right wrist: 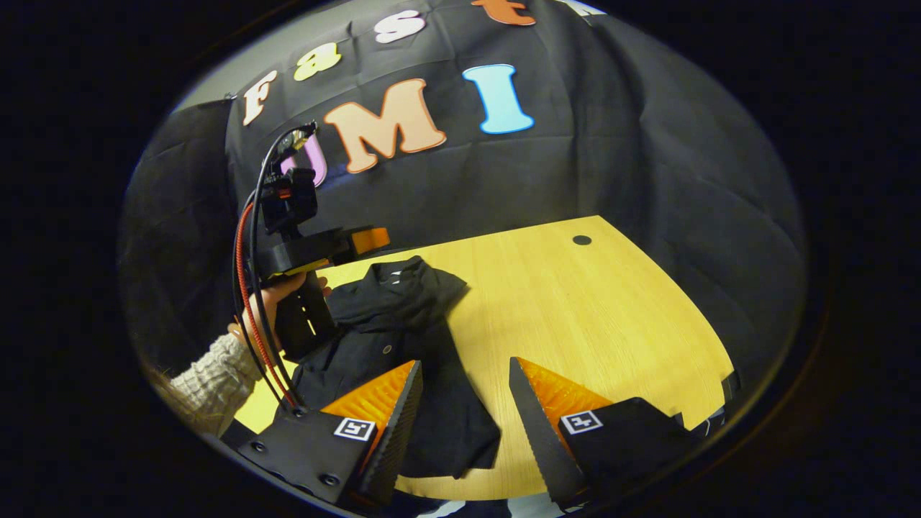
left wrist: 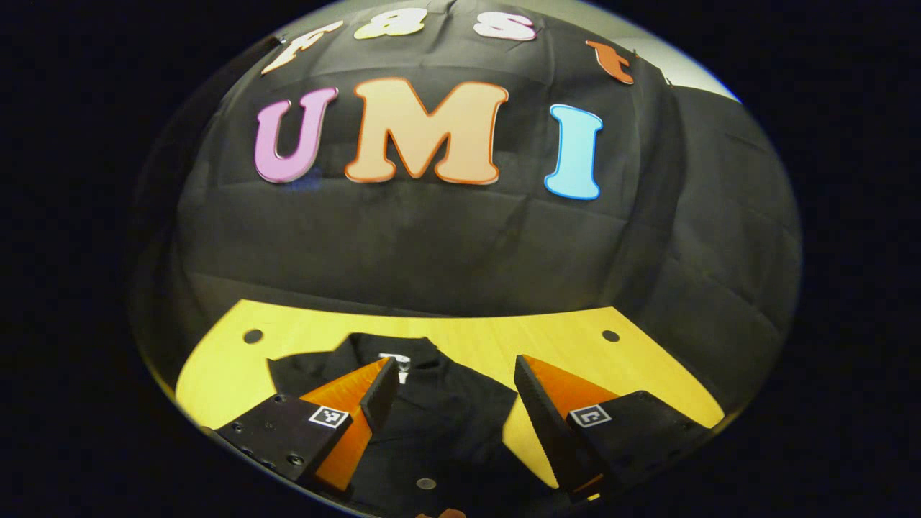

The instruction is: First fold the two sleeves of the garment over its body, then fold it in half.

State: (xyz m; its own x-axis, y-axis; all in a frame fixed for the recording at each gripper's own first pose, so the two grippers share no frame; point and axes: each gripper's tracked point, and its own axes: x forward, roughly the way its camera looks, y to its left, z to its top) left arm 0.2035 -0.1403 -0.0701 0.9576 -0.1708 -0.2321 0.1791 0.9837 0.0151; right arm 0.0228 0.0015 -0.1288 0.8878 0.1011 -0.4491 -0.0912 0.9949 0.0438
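We find a black shirt (right wrist: 403,338) lying on the yellow table (right wrist: 597,309), collar (right wrist: 403,277) toward the booth wall, body running back toward the person. In the right gripper view it reads as a fairly narrow, bunched shape, with no sleeve spread out flat on the bare side of the table; we judge the sleeves to be at least partly drawn in, though the dark cloth hides the folds and we cannot confirm it. The left gripper (left wrist: 455,392) hangs above the shirt with its jaws set wide and nothing between them; in the left gripper view its fingers frame the collar (left wrist: 396,356) and the button placket. The right gripper (right wrist: 464,403) is likewise spread wide and empty, poised over the near hem (right wrist: 446,446) at the shirt's right edge. A hand (right wrist: 277,298) in a knitted sleeve (right wrist: 209,381) carries the left tool at the shirt's far side. In our judgement, the work stands between grasps, either tidying a sleeve or setting up the half fold. The next move calls for each gripper to descend, pinch a matching edge of cloth, and lift both together evenly.
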